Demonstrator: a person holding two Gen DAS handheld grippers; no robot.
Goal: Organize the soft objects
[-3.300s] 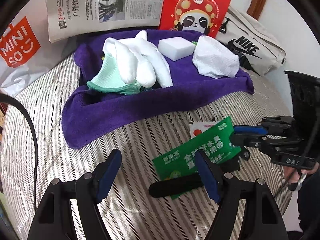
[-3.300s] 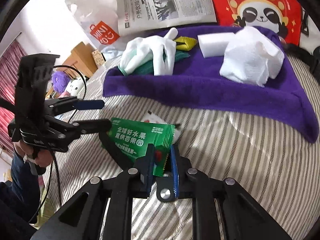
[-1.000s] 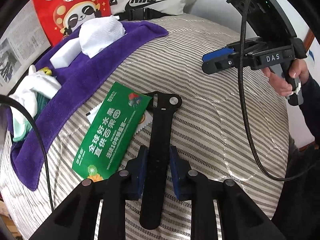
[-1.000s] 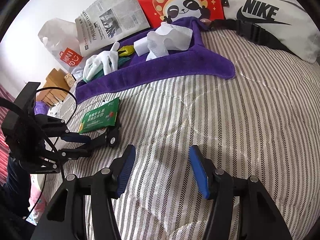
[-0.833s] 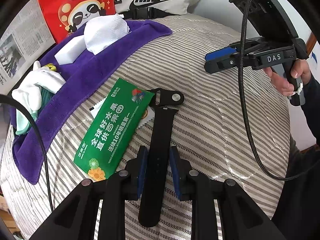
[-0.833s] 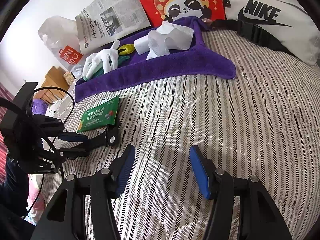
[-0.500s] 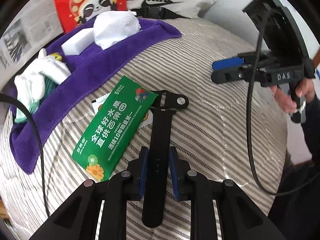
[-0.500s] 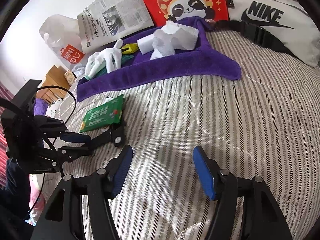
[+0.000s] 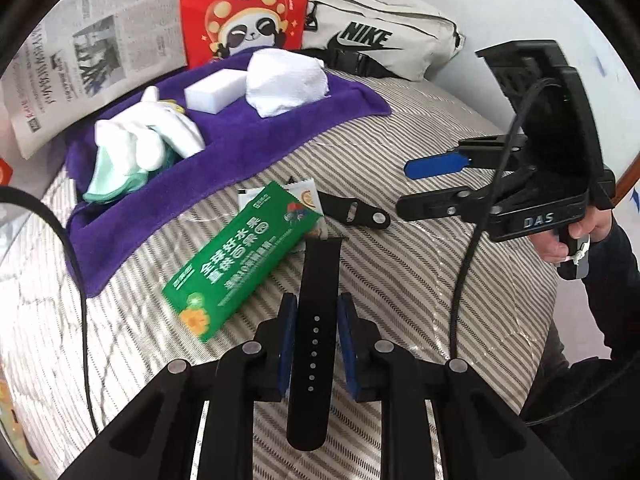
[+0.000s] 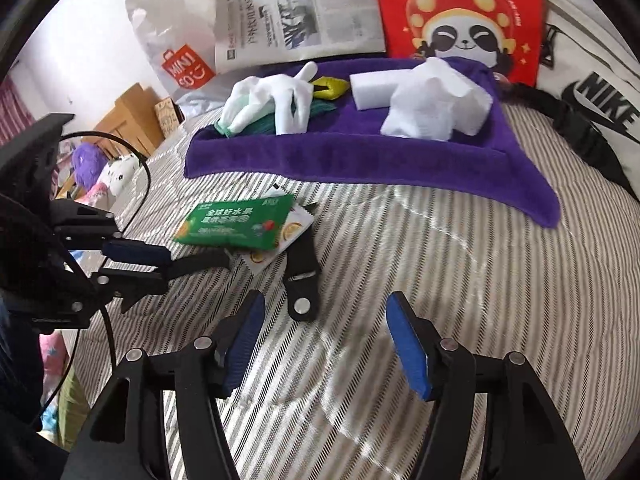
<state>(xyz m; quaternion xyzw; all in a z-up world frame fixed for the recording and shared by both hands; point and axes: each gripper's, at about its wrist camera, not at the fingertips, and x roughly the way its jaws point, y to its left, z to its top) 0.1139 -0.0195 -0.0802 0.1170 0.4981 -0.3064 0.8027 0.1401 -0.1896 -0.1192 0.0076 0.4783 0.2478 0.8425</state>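
Note:
My left gripper (image 9: 314, 316) is shut on a black watch strap piece (image 9: 314, 320), lifted off the striped bed. A second black strap piece with a buckle (image 9: 356, 213) lies on the bed beside a green packet (image 9: 244, 256); it shows in the right wrist view (image 10: 301, 276) just ahead of my open, empty right gripper (image 10: 326, 336). The purple towel (image 9: 224, 144) carries white gloves (image 9: 148, 136), a white sponge block (image 9: 214, 89) and a crumpled white cloth (image 9: 286, 80). The left gripper (image 10: 140, 258) shows at the left in the right wrist view.
A red panda bag (image 9: 244, 8), a newspaper (image 9: 92, 52) and a Nike bag (image 9: 380, 36) stand behind the towel. A Miniso bag (image 10: 180, 64) is at the far left. A small white sachet (image 10: 294, 229) lies under the green packet.
The strap has come apart: my left gripper lifted its holed half away from the buckle half. The right gripper moved in closer to the buckle piece, still open.

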